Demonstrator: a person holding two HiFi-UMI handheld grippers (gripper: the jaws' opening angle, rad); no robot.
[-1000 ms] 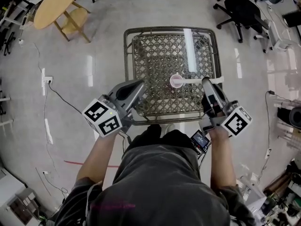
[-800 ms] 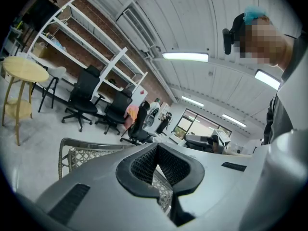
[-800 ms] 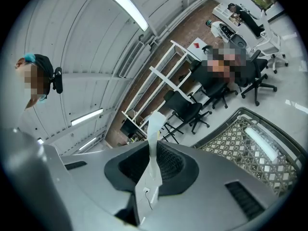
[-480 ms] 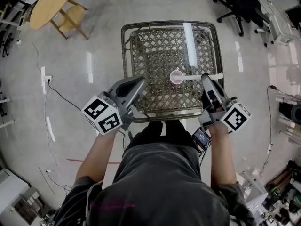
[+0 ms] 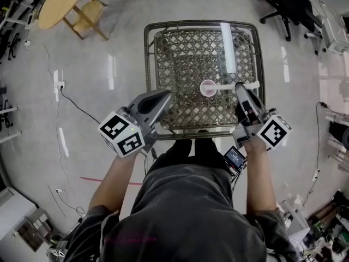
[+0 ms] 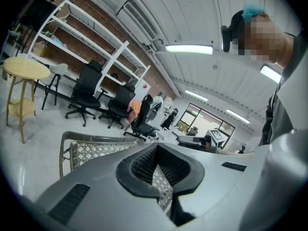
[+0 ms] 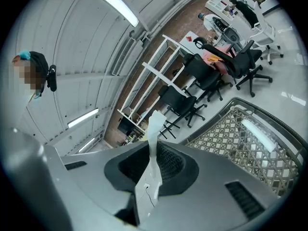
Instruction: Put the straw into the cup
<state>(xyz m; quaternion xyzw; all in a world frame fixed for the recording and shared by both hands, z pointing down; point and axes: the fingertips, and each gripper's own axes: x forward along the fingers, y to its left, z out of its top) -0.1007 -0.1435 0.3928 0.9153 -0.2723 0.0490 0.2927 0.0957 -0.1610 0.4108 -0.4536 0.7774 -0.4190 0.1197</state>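
Note:
A small pink-rimmed cup [image 5: 208, 87] stands upright on the wicker table [image 5: 191, 53], right of its middle. A white paper-wrapped straw [image 5: 226, 85] lies level just right of the cup, one end at the cup's rim, the other past the table's right edge. My right gripper [image 5: 240, 88] is shut on the straw; in the right gripper view the straw [image 7: 153, 138] sticks up from between the closed jaws of the right gripper [image 7: 148, 179]. My left gripper [image 5: 165, 96] hovers shut and empty over the table's near left corner, and the left gripper view shows the left gripper [image 6: 160, 177] holding nothing.
The table has a metal frame [image 5: 147, 64] and a glass top with a bright light reflection [image 5: 228, 48]. A round wooden side table [image 5: 64, 3] stands at far left, office chairs [image 5: 289, 4] at far right. A cable [image 5: 76, 107] runs over the floor at left.
The head view has shifted a little, so the table sits slightly higher in the picture. Both grippers keep their places; the straw stays in the right one beside the cup.

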